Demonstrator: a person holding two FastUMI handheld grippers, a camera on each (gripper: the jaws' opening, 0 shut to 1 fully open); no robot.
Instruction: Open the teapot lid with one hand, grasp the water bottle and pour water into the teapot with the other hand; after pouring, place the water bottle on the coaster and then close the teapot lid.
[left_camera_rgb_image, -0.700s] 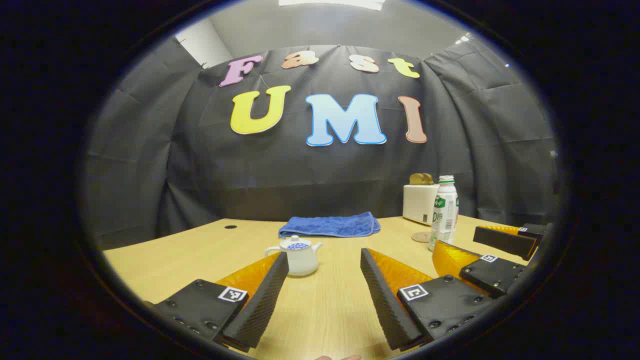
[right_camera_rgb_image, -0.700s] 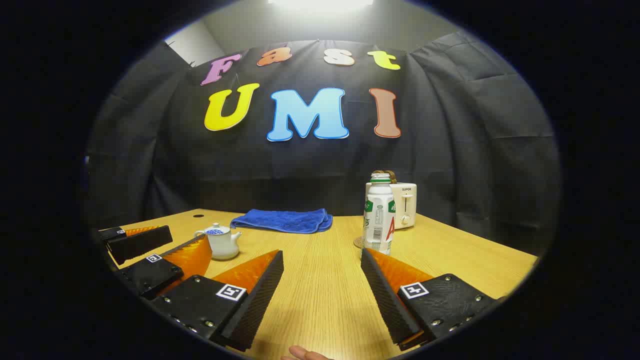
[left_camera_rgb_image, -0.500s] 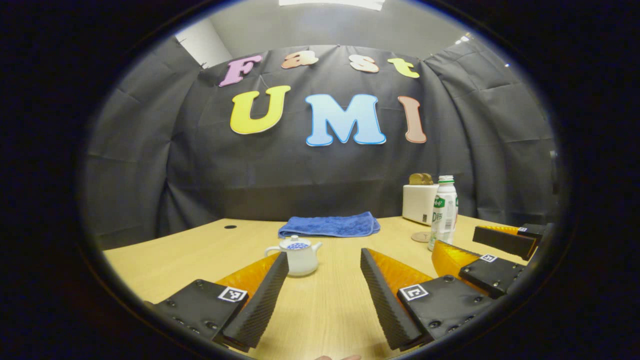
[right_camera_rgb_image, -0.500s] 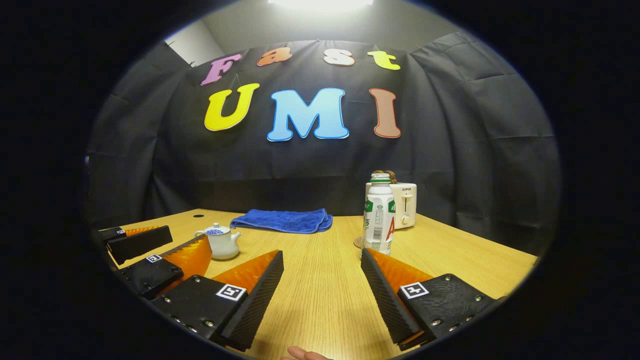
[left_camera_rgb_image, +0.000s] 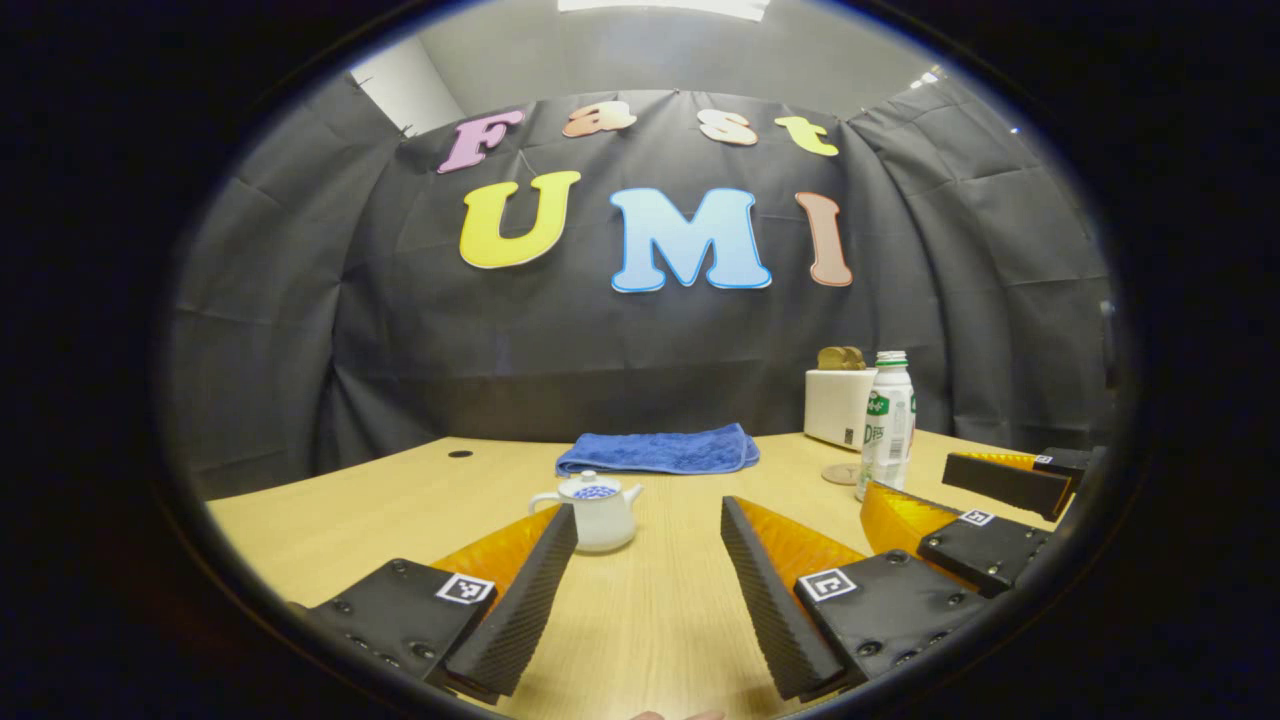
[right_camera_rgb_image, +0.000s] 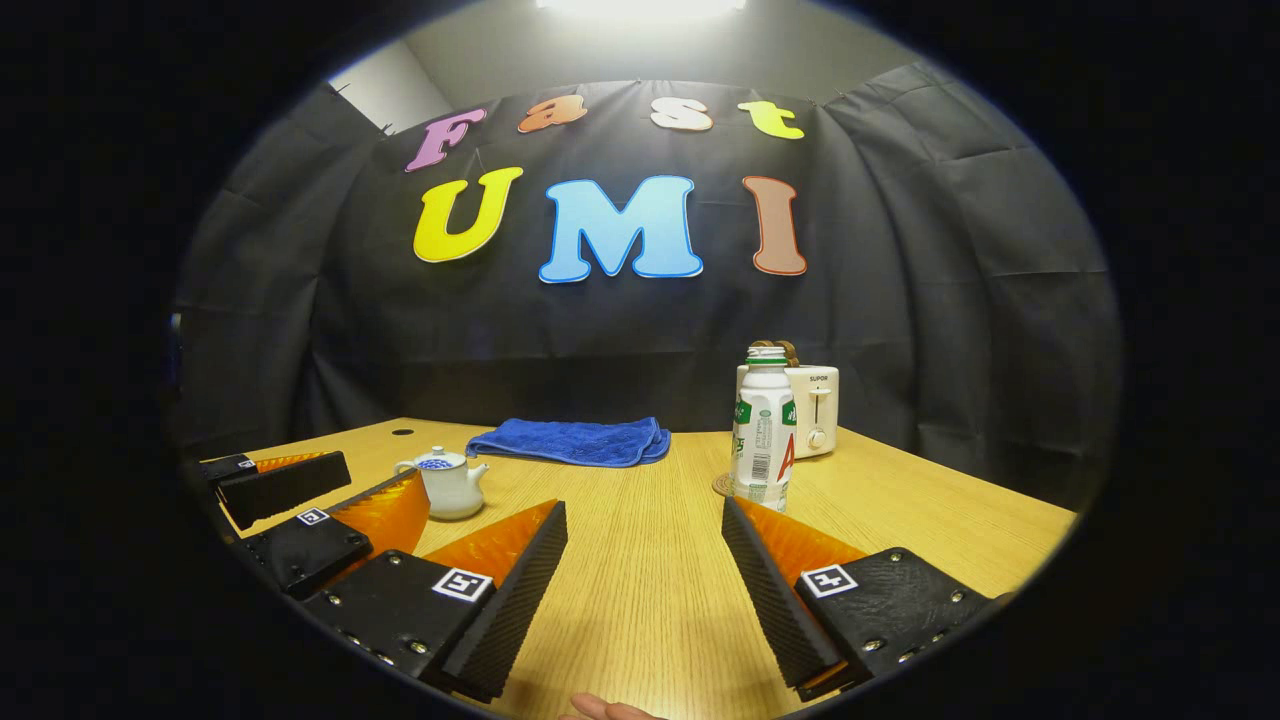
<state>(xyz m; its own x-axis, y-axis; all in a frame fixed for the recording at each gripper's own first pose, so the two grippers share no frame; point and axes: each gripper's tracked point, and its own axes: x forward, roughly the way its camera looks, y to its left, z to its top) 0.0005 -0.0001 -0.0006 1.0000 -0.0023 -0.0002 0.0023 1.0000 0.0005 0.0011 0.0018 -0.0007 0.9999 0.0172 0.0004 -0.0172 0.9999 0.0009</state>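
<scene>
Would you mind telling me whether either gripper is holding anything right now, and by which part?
Nothing is held. The left gripper and right gripper both have open, empty jaws above the wooden table; the white teapot and white plastic water bottle stand untouched.

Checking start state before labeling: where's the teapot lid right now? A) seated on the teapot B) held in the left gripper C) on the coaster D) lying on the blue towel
A: the lid sits on the teapot, which stands untouched on the table ahead of the left gripper; both the left gripper and the right gripper are open and hold nothing.
</scene>
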